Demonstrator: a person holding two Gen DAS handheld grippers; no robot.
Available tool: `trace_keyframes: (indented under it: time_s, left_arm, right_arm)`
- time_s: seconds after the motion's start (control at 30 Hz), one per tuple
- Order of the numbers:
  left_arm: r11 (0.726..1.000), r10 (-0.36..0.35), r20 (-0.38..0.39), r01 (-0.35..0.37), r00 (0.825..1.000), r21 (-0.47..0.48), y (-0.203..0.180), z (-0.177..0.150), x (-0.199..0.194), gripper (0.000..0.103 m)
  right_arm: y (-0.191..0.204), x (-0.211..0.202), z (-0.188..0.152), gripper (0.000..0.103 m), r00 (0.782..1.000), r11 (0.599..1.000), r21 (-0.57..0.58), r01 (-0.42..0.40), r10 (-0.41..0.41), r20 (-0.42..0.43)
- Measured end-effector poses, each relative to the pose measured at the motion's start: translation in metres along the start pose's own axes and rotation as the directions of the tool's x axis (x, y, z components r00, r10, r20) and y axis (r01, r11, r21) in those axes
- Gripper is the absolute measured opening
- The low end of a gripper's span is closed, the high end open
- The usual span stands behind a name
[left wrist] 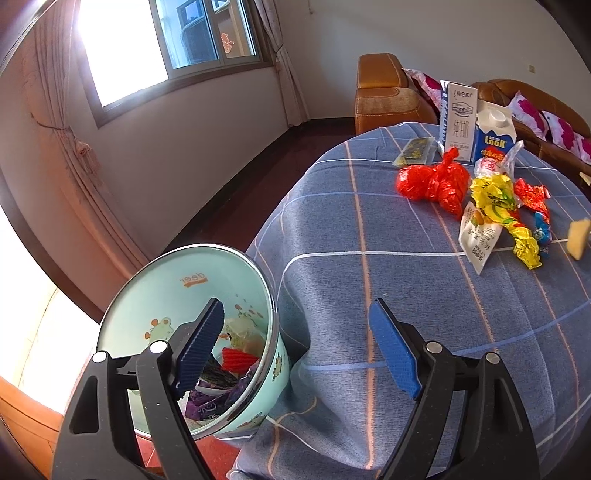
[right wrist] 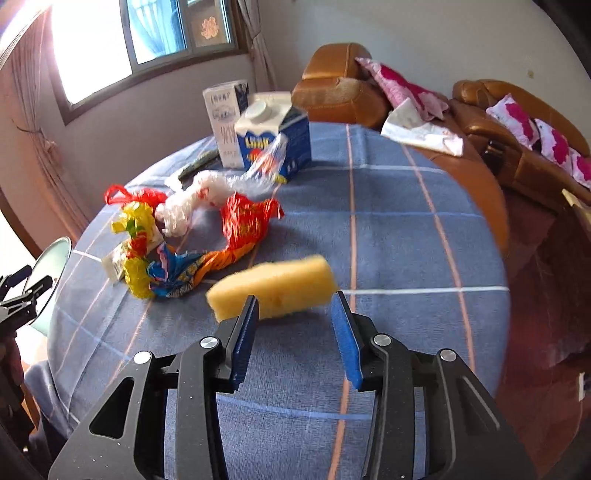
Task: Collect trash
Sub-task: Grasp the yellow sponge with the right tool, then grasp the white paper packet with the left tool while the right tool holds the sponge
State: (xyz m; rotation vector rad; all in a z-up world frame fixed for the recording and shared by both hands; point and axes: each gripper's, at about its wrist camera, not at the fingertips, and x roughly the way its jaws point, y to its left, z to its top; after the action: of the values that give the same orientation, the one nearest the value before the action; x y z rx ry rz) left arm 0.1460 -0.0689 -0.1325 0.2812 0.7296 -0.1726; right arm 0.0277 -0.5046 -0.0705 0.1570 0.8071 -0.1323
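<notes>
1. Left wrist cam sits right behind the left tongs (left wrist: 295, 328), tilted down, looking across the near-left edge of the worktop (left wrist: 406, 295). The mint bin (left wrist: 177, 295) is super close, just beside that edge, and the window (left wrist: 166, 40) is up top.
2. Right wrist cam rides behind the right tongs (right wrist: 293, 317), also angled down, closer to the middle of the worktop (right wrist: 406, 240), facing the sofa (right wrist: 498, 122) and the same window (right wrist: 147, 33).
3. Overlap: both catch the wrapper pile (left wrist: 495, 206) (right wrist: 192, 236), the cartons (left wrist: 476, 125) (right wrist: 258, 133), the yellow sponge (left wrist: 578, 236) (right wrist: 273, 286) and the bin (right wrist: 55, 266).
</notes>
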Motion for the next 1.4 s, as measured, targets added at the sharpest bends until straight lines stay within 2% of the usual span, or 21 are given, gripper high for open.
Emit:
trace_keyframes:
  time_s: [0.1,0.17,0.3,0.4,0.43,0.6,0.67,0.83,1.0,1.2,1.4]
  left_arm:
    - [1.0,0.0,0.0,0.0,1.0,-0.002,-0.001,0.0,-0.001,0.079]
    - [1.0,-0.002,0.006,0.002,1.0,0.001,-0.001,0.0,-0.004,0.08]
    - [1.0,-0.004,0.011,0.004,1.0,0.009,-0.002,0.0,-0.006,0.08]
    - [1.0,-0.005,0.004,0.005,1.0,0.008,-0.003,0.0,-0.004,0.08]
    - [1.0,-0.005,0.003,0.005,1.0,0.008,-0.003,0.0,-0.003,0.08]
    - [1.0,-0.021,0.005,0.021,1.0,0.014,-0.011,0.001,-0.006,0.08]
    - [0.999,-0.027,0.013,0.027,1.0,0.024,-0.016,0.002,-0.009,0.08]
    - [0.997,-0.059,0.02,0.058,0.998,0.043,-0.031,0.012,-0.011,0.08]
    - [0.988,-0.128,0.021,0.126,0.992,0.084,-0.069,0.027,-0.006,0.08]
    - [0.975,-0.173,-0.014,0.173,0.985,0.141,-0.109,0.038,0.012,0.08]
    - [0.956,-0.178,-0.071,0.189,0.982,0.224,-0.139,0.046,0.033,0.08]
  right_arm:
    - [-0.007,-0.004,0.011,0.042,0.998,0.999,0.036,0.017,-0.018,0.053]
    - [-0.014,0.001,0.019,0.042,0.998,0.997,0.066,0.032,-0.036,0.058]
    - [-0.02,0.021,0.017,0.041,0.999,0.997,0.073,0.035,-0.035,0.003]
    - [-0.025,0.037,0.004,0.039,0.999,0.997,0.078,-0.003,0.007,-0.044]
    - [-0.026,0.038,0.002,0.032,0.999,0.997,0.071,-0.023,0.026,-0.044]
    - [-0.017,0.04,-0.006,0.019,0.998,1.0,-0.002,-0.017,0.016,-0.062]
    - [-0.016,0.035,-0.009,0.013,0.999,1.0,0.003,-0.024,0.024,-0.041]
    - [-0.022,0.007,-0.019,0.012,0.996,0.995,0.077,-0.071,0.067,0.055]
    - [-0.041,-0.015,-0.02,0.012,0.99,0.983,0.159,-0.089,0.069,0.127]
    - [-0.059,-0.02,-0.026,0.012,0.989,0.976,0.201,-0.08,0.051,0.142]
    - [-0.061,-0.018,-0.032,0.012,0.988,0.975,0.206,-0.085,0.056,0.141]
